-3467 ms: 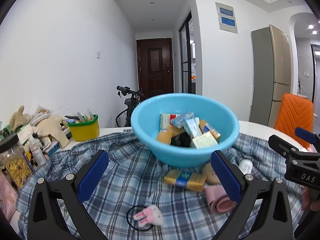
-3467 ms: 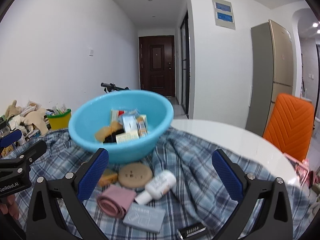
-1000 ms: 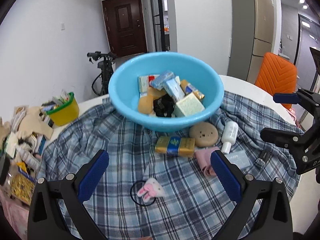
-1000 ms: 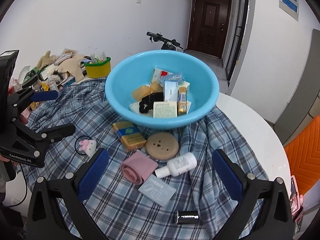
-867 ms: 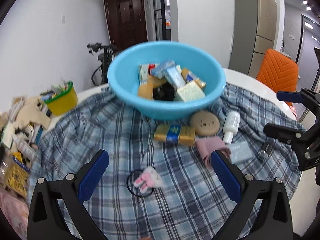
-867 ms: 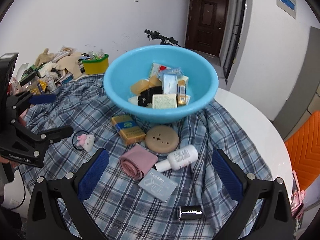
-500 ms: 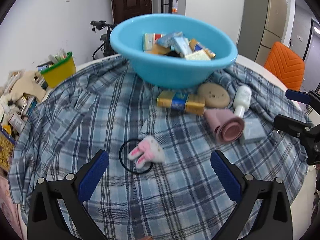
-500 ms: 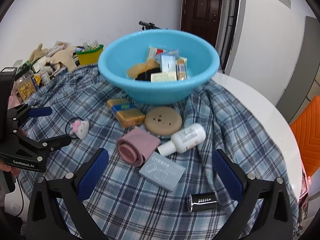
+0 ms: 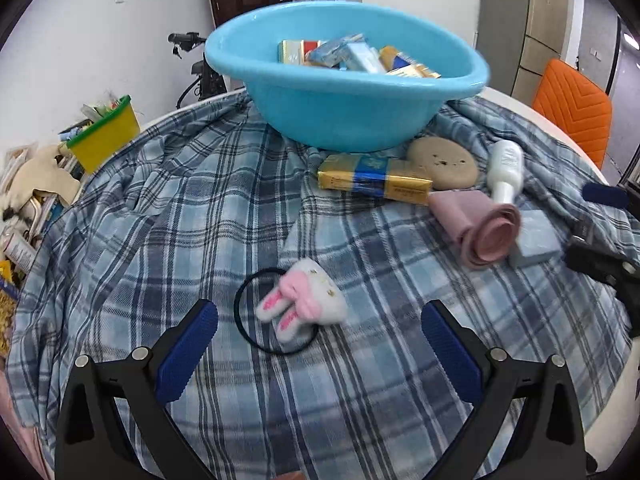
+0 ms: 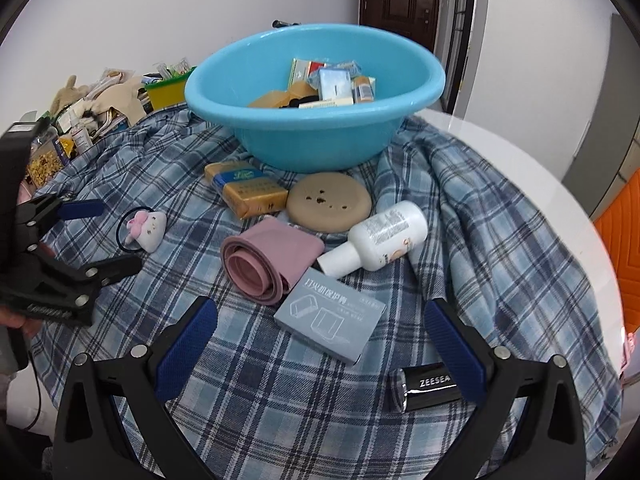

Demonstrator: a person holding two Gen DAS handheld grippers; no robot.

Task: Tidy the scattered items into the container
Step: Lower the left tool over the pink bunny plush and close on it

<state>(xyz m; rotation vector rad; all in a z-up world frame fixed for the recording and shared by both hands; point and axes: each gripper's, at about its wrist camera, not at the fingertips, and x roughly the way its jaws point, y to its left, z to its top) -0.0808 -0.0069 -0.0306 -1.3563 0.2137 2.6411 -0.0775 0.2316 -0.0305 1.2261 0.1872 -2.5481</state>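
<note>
1. White walls and a dark door back the scene; a round white surface [image 10: 532, 168] carries a blue plaid cloth [image 9: 192, 208] that covers most of it.
2. We note a light-blue basin [image 10: 320, 136] standing on the cloth at the far side, already holding several boxes and packets.
3. We find the left claw [image 9: 320, 344] open with nothing between its blue pads, hovering low over a bunny hair tie [image 9: 300, 300], which lies just ahead of its fingers.
4. We find the right claw [image 10: 320, 340] likewise spread wide and empty, above a grey-blue box [image 10: 330, 320] lying flat on the cloth.
5. Loose items in front of the basin: a gold-and-blue packet [image 10: 246, 188], a round tan disc [image 10: 328, 200] just beside it, a pink roll [image 10: 268, 260] touching the grey-blue box, and a white bottle [image 10: 380, 236] on its side with its cap towards the roll.
6. A black-and-silver tube [image 10: 428, 386] lies near the right finger of the right claw.
7. We record a yellow tub [image 9: 106, 140] with a green rim and a heap of sundry goods at the left edge of the surface.
</note>
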